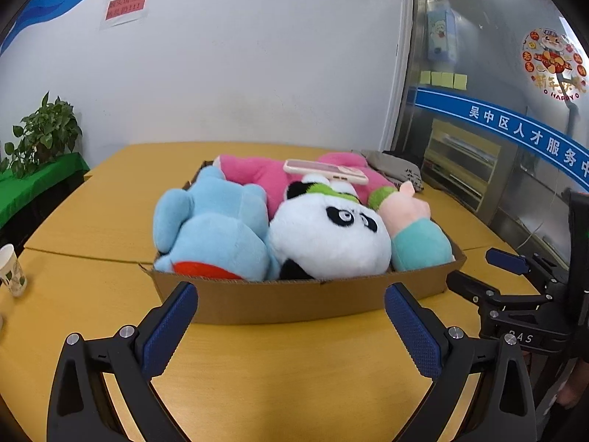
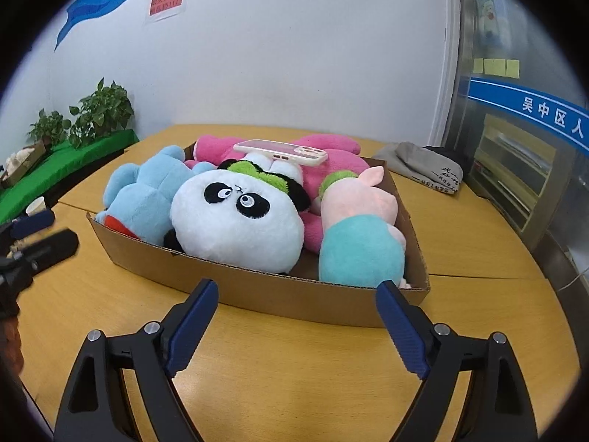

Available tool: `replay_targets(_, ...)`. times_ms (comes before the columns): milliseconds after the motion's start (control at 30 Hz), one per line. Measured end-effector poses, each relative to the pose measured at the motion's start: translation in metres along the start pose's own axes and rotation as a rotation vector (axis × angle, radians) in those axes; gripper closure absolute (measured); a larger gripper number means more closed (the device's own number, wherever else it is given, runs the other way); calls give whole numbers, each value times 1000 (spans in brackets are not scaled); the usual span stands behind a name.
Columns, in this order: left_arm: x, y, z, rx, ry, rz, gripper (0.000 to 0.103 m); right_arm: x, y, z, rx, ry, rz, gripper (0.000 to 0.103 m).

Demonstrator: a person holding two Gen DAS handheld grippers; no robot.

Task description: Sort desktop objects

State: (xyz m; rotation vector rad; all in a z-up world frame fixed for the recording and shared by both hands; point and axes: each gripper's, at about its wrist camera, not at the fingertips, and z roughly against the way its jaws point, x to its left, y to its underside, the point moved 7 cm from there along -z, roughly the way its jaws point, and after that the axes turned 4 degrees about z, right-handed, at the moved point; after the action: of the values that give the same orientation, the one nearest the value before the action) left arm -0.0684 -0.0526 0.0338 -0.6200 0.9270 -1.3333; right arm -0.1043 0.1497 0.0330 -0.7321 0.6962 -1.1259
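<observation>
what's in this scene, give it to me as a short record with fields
surface: yellow wooden table
container: shallow cardboard box, full of plush toys
toys: panda plush at front centre; blue plush on its left; pink plush at the back; pink and teal plush on the right
on top: phone in pink case, lying flat on the toys
left gripper: open, empty, before the box
right gripper: open, empty, before the box
elsewhere: paper cup, grey cloth, potted plants

Black-and-white panda (image 2: 235, 217), light-blue plush (image 2: 143, 195), pink plush (image 2: 331, 162), brown cardboard box (image 2: 257, 287)
</observation>
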Motion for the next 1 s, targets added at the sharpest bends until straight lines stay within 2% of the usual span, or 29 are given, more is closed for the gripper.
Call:
replay_targets(100, 0, 7, -7, 26, -24, 7, 0, -2, 3, -2, -4, 18, -20, 11)
replay_targets(567, 5, 17, -16, 60, -76, 17, 0, -4, 7, -5, 0, 31, -20, 11)
replay_targets(1000, -1, 27, -16, 76, -65, 3, 0, 2, 15, -6, 15, 35, -23, 11)
